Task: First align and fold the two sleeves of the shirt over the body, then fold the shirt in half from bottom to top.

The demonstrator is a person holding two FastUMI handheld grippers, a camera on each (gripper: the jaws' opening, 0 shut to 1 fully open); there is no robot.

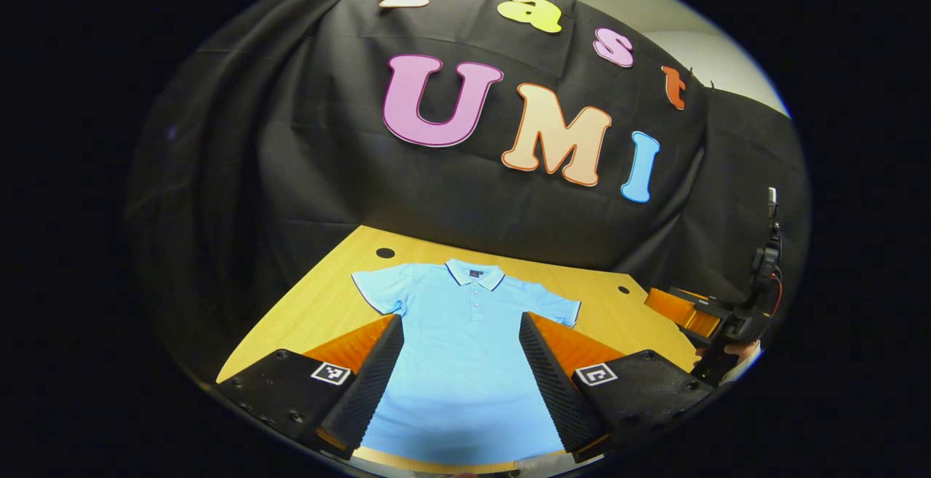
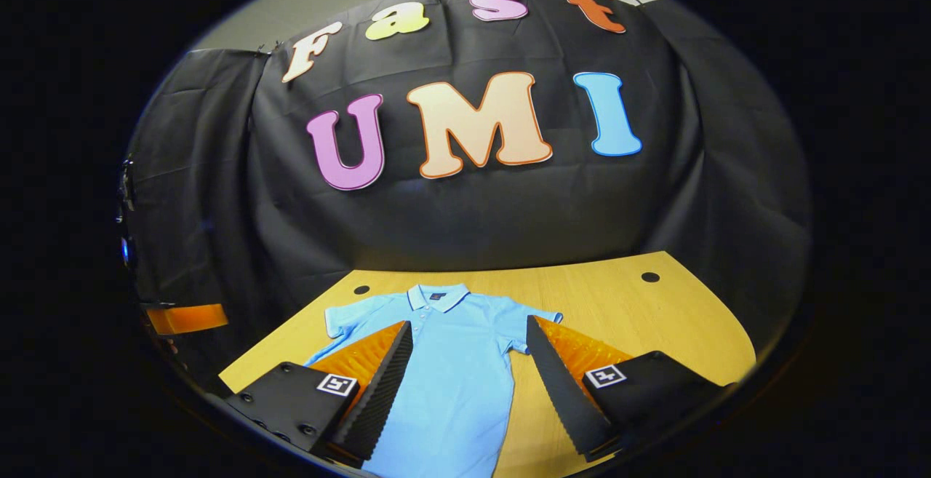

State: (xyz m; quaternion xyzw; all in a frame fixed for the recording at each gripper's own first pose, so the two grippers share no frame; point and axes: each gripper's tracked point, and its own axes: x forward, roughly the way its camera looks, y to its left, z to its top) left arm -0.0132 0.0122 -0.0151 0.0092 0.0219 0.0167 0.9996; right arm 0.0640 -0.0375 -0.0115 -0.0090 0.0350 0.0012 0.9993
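Left claw point(image 1: 461, 369) spread apart, right claw point(image 2: 469, 372) likewise (gripping nothing), shirt point(image 1: 465, 361) flat on table point(image 1: 327, 303)

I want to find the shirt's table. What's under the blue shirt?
The blue shirt lies flat on a wooden table, whose yellow top shows around it. The part of the table beneath the cloth is covered, so anything there cannot be seen.

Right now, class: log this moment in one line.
shirt: flat, sleeves unfolded | left gripper: open, above shirt | right gripper: open | table
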